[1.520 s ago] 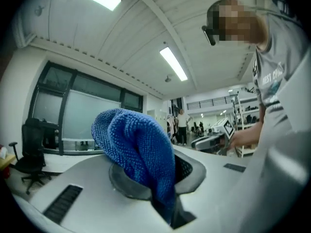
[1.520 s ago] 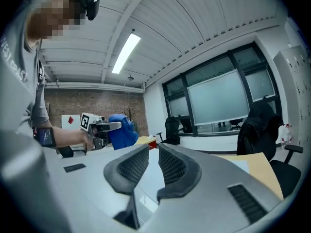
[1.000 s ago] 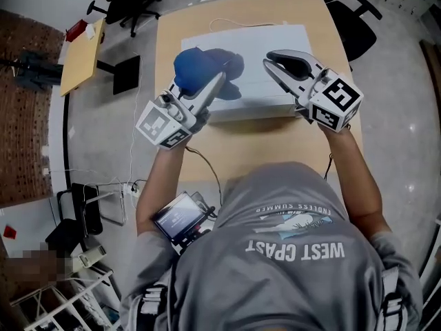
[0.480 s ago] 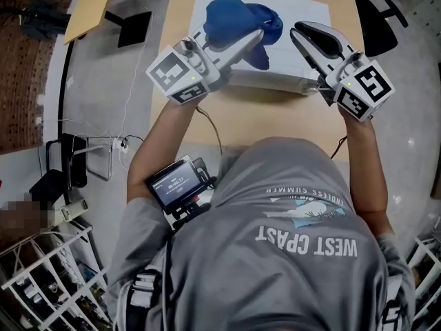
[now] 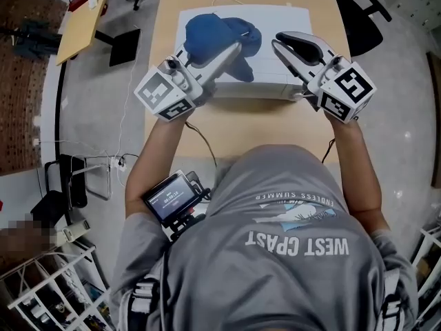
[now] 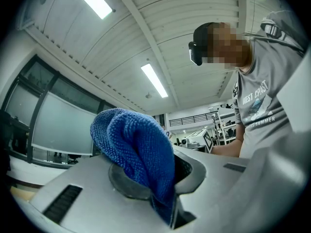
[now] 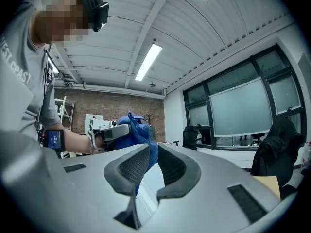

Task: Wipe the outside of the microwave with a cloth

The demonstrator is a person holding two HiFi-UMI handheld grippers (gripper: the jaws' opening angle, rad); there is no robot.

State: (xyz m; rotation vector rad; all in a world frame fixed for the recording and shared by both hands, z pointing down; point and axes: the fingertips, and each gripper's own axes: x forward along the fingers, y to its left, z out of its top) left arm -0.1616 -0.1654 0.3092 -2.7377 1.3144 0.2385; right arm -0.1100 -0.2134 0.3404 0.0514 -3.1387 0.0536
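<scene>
Fingers (image 6: pixel 128 188) of the left gripper (image 5: pixel 236 48) pinch the cloth (image 5: pixel 207 36), bunched at their tips over the microwave (image 5: pixel 293 16) (white, on the surface (image 5: pixel 255 126)); right gripper (image 5: pixel 279 41) alongside, fingers pressed together, empty.

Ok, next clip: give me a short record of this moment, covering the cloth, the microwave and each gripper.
cloth: blue cloth, bunched, over the top of the microwave
appliance: microwave, white, on a wooden table
left: left gripper shut on the blue cloth
right: right gripper, jaws close together, nothing between them, over the microwave's right part
cloth touching the top: cannot tell
</scene>
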